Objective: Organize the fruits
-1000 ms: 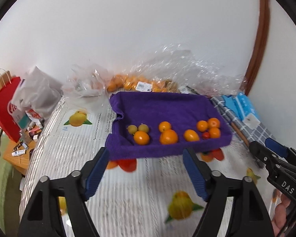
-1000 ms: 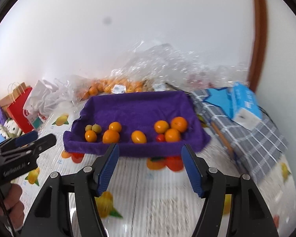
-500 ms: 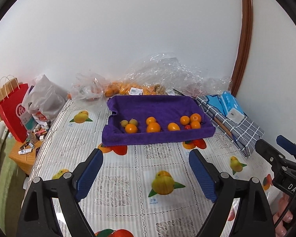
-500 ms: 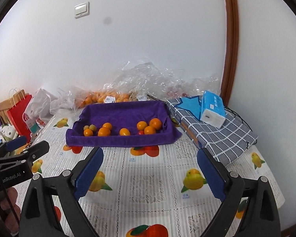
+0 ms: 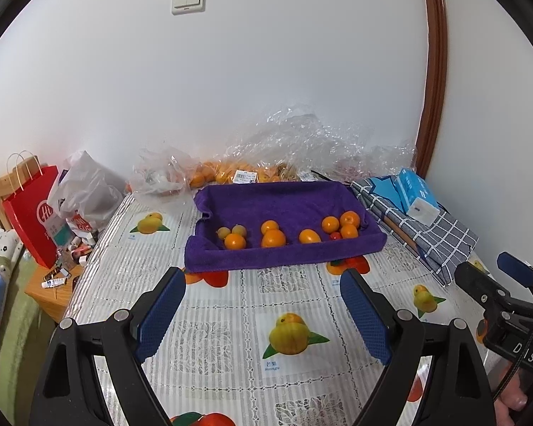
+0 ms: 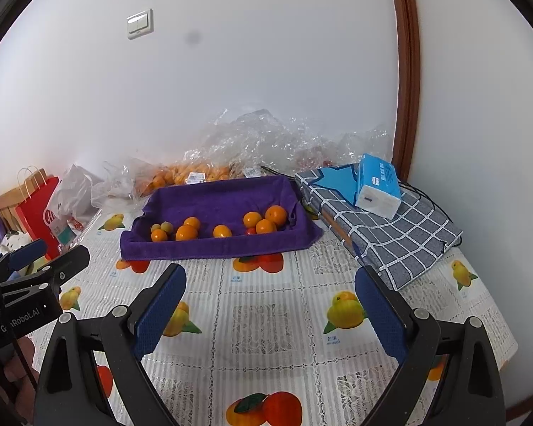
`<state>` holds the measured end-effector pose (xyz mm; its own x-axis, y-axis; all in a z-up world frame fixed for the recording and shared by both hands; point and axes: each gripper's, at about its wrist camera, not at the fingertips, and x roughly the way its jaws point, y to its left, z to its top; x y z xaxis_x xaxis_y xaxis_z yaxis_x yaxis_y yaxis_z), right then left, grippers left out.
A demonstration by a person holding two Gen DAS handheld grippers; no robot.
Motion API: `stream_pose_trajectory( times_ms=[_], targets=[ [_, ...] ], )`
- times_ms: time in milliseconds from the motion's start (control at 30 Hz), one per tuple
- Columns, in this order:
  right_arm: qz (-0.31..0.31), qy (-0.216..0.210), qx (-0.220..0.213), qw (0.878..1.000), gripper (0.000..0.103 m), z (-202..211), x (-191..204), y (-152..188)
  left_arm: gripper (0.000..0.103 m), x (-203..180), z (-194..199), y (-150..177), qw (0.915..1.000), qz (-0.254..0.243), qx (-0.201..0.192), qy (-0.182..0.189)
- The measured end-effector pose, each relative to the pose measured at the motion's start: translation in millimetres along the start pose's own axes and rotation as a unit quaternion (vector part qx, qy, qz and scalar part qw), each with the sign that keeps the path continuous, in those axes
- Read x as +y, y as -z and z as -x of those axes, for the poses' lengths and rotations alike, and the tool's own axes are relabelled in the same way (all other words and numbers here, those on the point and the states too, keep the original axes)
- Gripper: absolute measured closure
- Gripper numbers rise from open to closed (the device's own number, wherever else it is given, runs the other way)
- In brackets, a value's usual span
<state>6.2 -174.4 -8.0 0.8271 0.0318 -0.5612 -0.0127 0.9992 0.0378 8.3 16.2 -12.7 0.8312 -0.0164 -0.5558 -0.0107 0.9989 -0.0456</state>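
Note:
A purple towel-lined tray [image 5: 284, 257] sits toward the back of the fruit-print tablecloth. In it lie several oranges [image 5: 273, 238], two small yellow-green fruits [image 5: 238, 230] at its left and a tiny red fruit [image 5: 335, 236] among the oranges at its right. My left gripper [image 5: 261, 284] hangs open above the cloth, well short of the tray, with nothing between its blue pads. In the right wrist view the same tray [image 6: 213, 248] and oranges [image 6: 186, 232] lie ahead of my right gripper [image 6: 270, 277], which is also open and empty. Each gripper shows at the edge of the other's view.
Clear plastic bags with more oranges [image 5: 227, 175] are piled against the wall behind the tray. A blue tissue pack [image 5: 415, 195] rests on a checked cloth bundle [image 5: 440, 238] to the right. A red paper bag [image 5: 35, 220] and a grey bag [image 5: 89, 191] stand off the table's left edge.
Both grippers have drawn back and up from the tray, which now looks smaller and farther off. Their jaws stand wider apart than a second ago.

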Motion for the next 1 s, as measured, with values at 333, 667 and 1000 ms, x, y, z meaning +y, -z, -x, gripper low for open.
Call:
stream_pose_trajectory(
  times_ms=[333,667,1000],
  targets=[
    [0.005,-0.005,-0.006,1.0,0.008,4.4,4.2,2.5,0.015,-2.1,-0.1,0.7,1.0,0.001,0.001,-0.003],
    [0.002,-0.004,-0.009,1.0,0.008,9.4,1.2,1.4,0.015,-2.5,1.5,0.4,1.0,0.002,0.0,-0.002],
    [-0.002,-0.005,-0.009,1.0,0.008,10.2,-1.7,0.7,0.015,-3.4,5.4,-2.0,1.0,0.002,-0.004,-0.001]
  ],
)
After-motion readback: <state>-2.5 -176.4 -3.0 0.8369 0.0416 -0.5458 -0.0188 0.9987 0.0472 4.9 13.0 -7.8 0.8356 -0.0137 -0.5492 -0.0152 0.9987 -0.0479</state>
